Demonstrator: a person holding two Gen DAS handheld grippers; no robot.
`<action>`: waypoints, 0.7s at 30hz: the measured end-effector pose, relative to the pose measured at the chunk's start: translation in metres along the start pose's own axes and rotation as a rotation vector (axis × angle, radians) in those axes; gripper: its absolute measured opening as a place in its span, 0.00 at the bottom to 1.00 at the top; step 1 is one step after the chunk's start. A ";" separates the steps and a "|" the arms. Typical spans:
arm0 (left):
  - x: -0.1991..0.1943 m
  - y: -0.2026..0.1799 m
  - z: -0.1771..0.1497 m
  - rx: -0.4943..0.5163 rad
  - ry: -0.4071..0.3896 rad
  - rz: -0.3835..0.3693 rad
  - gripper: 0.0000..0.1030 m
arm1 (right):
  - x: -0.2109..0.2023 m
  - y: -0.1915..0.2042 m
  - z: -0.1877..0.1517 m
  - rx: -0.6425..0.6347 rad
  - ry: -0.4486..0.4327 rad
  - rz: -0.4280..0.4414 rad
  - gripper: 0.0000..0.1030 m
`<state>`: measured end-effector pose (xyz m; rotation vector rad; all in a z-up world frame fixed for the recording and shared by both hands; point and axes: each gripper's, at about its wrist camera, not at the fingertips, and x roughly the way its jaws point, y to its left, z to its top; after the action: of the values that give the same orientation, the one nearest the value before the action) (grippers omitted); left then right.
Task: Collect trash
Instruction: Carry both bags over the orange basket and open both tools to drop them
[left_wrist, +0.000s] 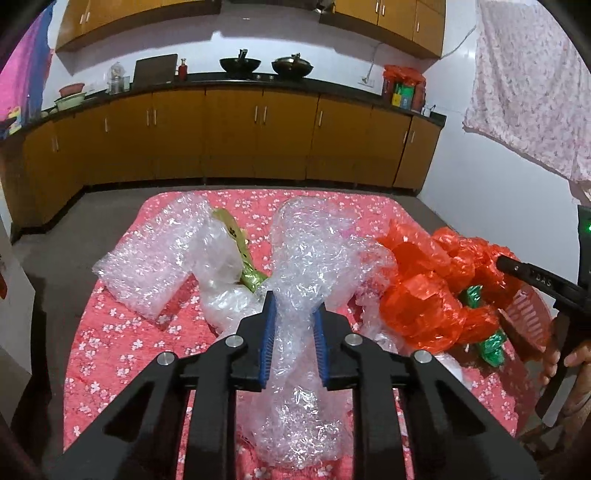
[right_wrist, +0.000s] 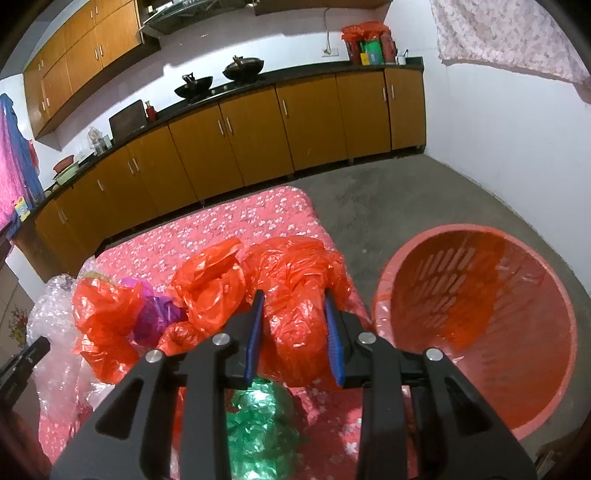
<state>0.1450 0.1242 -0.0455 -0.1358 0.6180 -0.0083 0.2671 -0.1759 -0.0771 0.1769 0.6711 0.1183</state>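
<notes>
Straddling trash with both grippers, basket (right_wrist: 480, 332) lying right.
Left gripper (left_wrist: 293, 317) bracketing bubble wrap (left_wrist: 299, 266) lengthwise; right gripper (right_wrist: 295, 332), nearer, bracketing orange bag (right_wrist: 295, 295); grip on either unclear.
</notes>
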 end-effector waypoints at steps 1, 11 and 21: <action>-0.002 -0.001 0.001 -0.001 -0.005 0.000 0.19 | -0.004 0.000 0.000 -0.002 -0.007 -0.002 0.29; -0.026 -0.012 0.012 0.007 -0.070 -0.019 0.19 | -0.037 -0.007 0.002 -0.007 -0.074 -0.020 0.29; -0.041 -0.039 0.029 0.031 -0.135 -0.095 0.18 | -0.066 -0.029 0.005 0.027 -0.133 -0.046 0.29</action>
<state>0.1298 0.0906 0.0066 -0.1341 0.4762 -0.0995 0.2204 -0.2156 -0.0389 0.1936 0.5436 0.0530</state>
